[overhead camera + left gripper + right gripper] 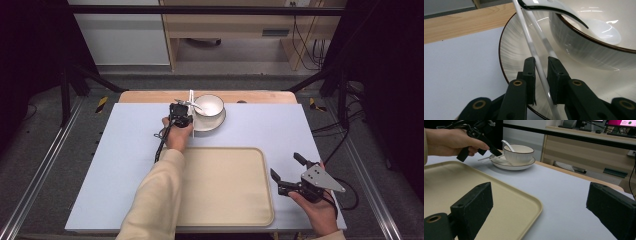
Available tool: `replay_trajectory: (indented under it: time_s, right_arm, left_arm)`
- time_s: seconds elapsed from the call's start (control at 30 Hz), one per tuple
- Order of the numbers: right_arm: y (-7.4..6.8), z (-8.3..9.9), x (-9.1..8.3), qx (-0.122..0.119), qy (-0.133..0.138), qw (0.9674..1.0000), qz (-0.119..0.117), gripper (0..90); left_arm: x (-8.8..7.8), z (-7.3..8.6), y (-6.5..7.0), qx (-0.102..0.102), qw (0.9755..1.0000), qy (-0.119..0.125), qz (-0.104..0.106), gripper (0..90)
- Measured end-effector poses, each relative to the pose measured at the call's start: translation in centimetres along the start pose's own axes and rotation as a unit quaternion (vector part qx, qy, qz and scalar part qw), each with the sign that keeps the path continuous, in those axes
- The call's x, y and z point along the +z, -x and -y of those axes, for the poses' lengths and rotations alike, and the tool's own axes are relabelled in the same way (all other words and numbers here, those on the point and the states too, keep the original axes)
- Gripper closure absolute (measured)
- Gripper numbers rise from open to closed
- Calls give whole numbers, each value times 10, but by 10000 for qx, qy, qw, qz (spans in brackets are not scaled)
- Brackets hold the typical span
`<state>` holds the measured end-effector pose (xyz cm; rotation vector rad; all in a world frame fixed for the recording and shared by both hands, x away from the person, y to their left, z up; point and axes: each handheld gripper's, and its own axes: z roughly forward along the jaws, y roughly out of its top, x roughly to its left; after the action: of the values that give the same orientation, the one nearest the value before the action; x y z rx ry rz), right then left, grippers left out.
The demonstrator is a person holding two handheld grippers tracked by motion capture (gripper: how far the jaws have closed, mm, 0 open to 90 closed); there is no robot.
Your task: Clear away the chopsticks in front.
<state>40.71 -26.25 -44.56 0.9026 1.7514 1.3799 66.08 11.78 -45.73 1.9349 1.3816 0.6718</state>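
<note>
A pair of white chopsticks [531,42] lies across the rim of a ribbed white plate [516,52], beside the white bowl [589,50] that stands on it. A white spoon [599,30] rests in the bowl with its handle over the rim. My left gripper [541,72] reaches over the plate's left edge. Its jaws stand narrow around one chopstick, which lies against the left pad with a slim gap at the right pad. In the high view the left gripper [189,116] is just left of the bowl [210,105]. My right gripper [286,166] stands wide open and empty, right of the tray.
A beige tray [225,185] lies empty at the front middle of the pale blue table cover [125,160]. A wooden table edge [150,96] runs behind the plate [220,122]. Black frame rails flank the table on both sides.
</note>
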Motion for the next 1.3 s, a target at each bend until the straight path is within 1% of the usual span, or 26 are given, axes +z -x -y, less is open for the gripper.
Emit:
replay_trajectory:
  time_s: [0.17,0.2,0.27,0.33,0.5,0.57,0.7,0.83,1.0,1.1,1.13,1.17,1.23,1.27,1.3]
  right_arm:
    - [-1,0,0,3,0,10000,-28,70]
    - [-1,0,0,-2,3,10000,-34,70]
    - [0,0,0,7,3,10000,-32,71]
    - [0,0,0,3,5,10000,-32,71]
    - [1,0,0,20,4,10000,-27,72]
    - [1,0,0,19,7,10000,-26,73]
    - [0,0,0,12,3,10000,-36,73]
    - [0,0,0,8,-3,10000,-37,73]
    - [1,0,0,20,7,10000,-19,72]
    - [1,0,0,34,25,10000,-29,72]
    - [1,0,0,28,22,10000,-41,72]
    - [1,0,0,28,22,10000,-41,72]
    - [1,-1,0,25,23,10000,-44,72]
    - [1,-1,0,40,35,10000,-41,72]
    - [1,-1,0,40,35,10000,-41,72]
  left_arm:
    - [0,1,-2,-163,9997,64,-149,798]
    - [-1,1,-3,-212,9995,75,-213,810]
    - [0,1,-6,-301,9993,85,-211,842]
    - [0,2,-8,-356,9991,103,-208,844]
    - [-4,2,-11,-381,9988,164,-248,848]
    - [-8,1,-12,-365,9988,185,-259,849]
    - [-15,-1,-18,-435,9986,198,-229,849]
    - [-23,-3,-21,-434,9984,247,-253,849]
    - [-38,-4,-24,-463,9983,273,-234,849]
    - [-47,-2,-28,-522,9979,285,-255,849]
    - [-53,1,-31,-572,9976,295,-269,849]
    - [-53,1,-31,-572,9976,295,-269,849]
    - [-59,4,-33,-603,9974,285,-288,849]
    - [-65,9,-34,-611,9974,280,-276,849]
    - [-65,9,-34,-611,9974,280,-276,849]
